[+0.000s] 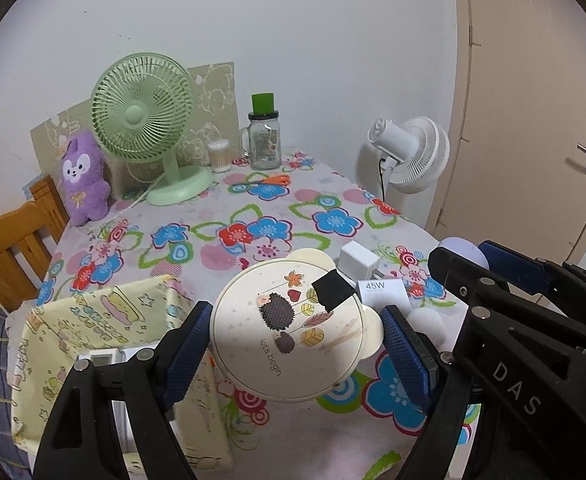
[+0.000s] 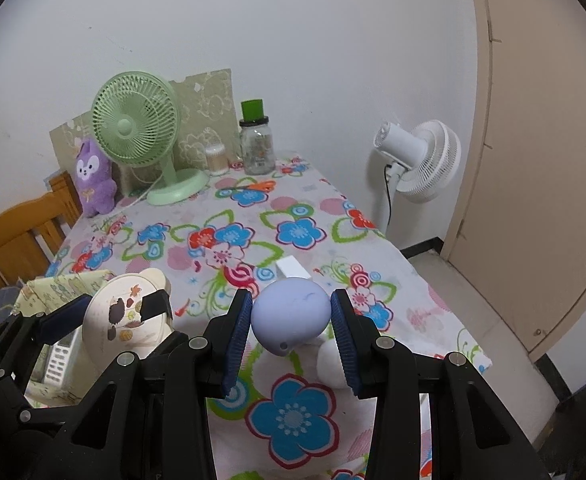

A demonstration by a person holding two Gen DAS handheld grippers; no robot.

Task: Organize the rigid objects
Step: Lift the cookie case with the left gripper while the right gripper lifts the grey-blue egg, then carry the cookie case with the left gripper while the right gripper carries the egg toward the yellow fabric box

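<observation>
Item: round cream lid with hedgehog print (image 1: 289,330), grasped across its width by the left tongs (image 1: 293,344), both blue pads on its rim, held clear above the worktop (image 1: 253,208) with its face tilted toward the camera; a black square tag (image 1: 332,289) sits on its far right edge. Item: pale lilac ball-shaped object (image 2: 289,316), clenched between the pads of the right tongs (image 2: 291,320), also off the cloth. Key relation: the yellow fabric storage box (image 1: 93,332) stands at the near left of the worktop, just left of and below the lid, so the left tongs are the nearer pair; the right tongs would have to cross past them to reach it, by my judgement. Box contents: one white device with a small screen (image 1: 101,358), partly hidden; the rest cannot be made out. Loose on the worktop near right: white charger plug (image 1: 359,260), white box marked 45W (image 1: 383,292), a white round item (image 2: 331,362) below the ball.
</observation>
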